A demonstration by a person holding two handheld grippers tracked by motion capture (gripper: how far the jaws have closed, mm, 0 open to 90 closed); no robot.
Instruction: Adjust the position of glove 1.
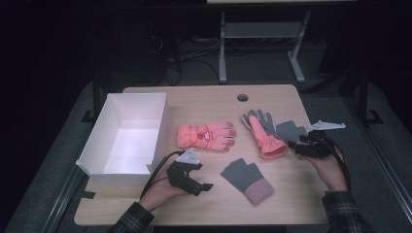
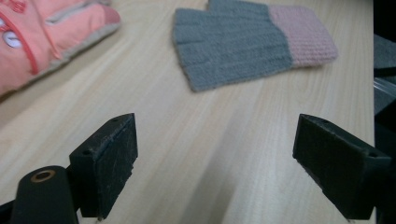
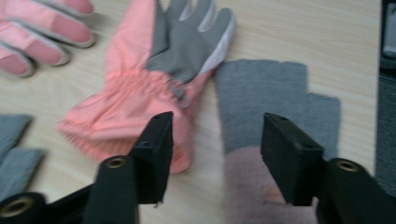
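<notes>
On the bench point(image 1: 291, 194), my right fingers point(image 3: 215, 154) half-open straddle a grey mitt's pink cuff point(image 3: 257, 186); left fingers point(image 2: 215, 158) wide, empty; box point(image 1: 160, 116) unfilled.

Light wooden table point(image 1: 286, 194) carries a white open box point(image 1: 127, 136), two pink padded gloves point(image 1: 206, 136) point(image 1: 262, 131), and two grey knit mitts point(image 1: 247, 180) point(image 1: 290, 130), the far one apparently partly overlapped.

Pale matt wood-grain table point(image 2: 224, 140), grey ribbed knit glove point(image 2: 233, 44) with pink woven cuff, smooth padded pink fabric ski glove point(image 3: 135, 107), matt black scuffed gripper pads point(image 2: 116, 163), white smooth card box point(image 1: 127, 141)
</notes>
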